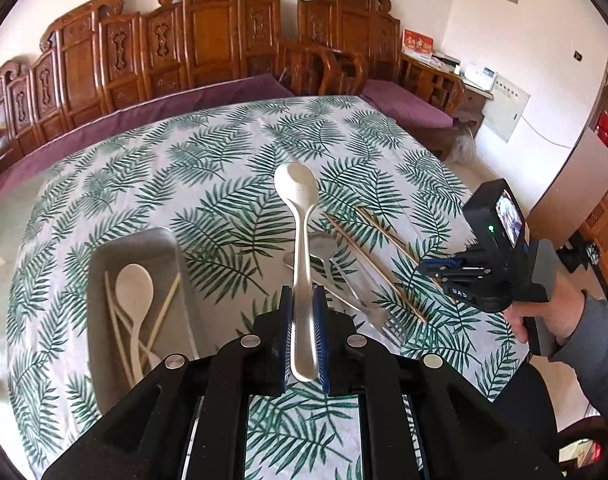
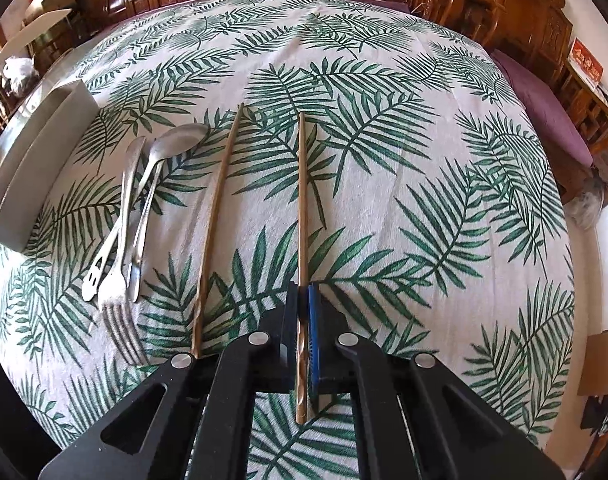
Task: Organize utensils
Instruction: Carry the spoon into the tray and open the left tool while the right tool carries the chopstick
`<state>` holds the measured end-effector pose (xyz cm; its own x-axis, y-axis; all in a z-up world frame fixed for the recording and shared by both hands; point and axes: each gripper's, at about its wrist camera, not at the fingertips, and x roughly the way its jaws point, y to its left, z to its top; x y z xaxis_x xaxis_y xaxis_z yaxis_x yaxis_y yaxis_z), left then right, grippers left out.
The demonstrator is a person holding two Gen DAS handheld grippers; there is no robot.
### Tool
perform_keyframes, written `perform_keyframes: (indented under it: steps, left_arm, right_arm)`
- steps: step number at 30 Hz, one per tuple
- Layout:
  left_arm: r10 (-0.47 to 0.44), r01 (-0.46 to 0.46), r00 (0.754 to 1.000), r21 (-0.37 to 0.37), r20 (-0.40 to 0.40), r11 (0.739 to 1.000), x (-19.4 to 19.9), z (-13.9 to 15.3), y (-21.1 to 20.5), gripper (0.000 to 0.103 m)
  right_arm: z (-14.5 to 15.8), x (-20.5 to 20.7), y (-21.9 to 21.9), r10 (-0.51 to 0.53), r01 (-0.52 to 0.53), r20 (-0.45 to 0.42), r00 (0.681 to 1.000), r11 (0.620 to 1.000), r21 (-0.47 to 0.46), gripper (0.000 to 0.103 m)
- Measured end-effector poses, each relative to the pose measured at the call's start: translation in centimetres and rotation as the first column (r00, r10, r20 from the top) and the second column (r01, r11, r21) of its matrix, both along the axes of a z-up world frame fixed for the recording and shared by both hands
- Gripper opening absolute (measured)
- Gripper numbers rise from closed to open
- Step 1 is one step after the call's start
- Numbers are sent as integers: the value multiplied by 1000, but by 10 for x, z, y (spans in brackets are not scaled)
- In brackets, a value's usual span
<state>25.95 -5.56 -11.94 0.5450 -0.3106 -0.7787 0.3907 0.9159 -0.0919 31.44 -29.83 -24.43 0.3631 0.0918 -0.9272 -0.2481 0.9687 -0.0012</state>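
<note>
Two grips I held: my left gripper [image 1: 302, 332] clamped a steel spoon [image 1: 299, 240], my right gripper [image 2: 302, 344] pinched one brown chopstick [image 2: 301, 208].

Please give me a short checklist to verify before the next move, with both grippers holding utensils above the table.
1. Left gripper shut on the metal spoon: ok.
2. Right gripper shut on one brown chopstick: ok.
3. Second brown chopstick clear of the right grip, lying apart on the tablecloth: ok.
4. Grey tray has room beside the pale spoon and pale chopsticks: ok.
5. Fork and other metal utensils left on the cloth: not ok, still unsorted.
6. Gripped chopstick lifted off the cloth: cannot tell.
</note>
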Motion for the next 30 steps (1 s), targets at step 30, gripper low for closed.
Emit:
perform_keyframes:
  steps: [30]
  left_arm:
    - [220,-218,973,35,-75,975,7,-38,119,9]
  right_arm:
    - [86,-44,114,196,-216,144,970,965,145,6]
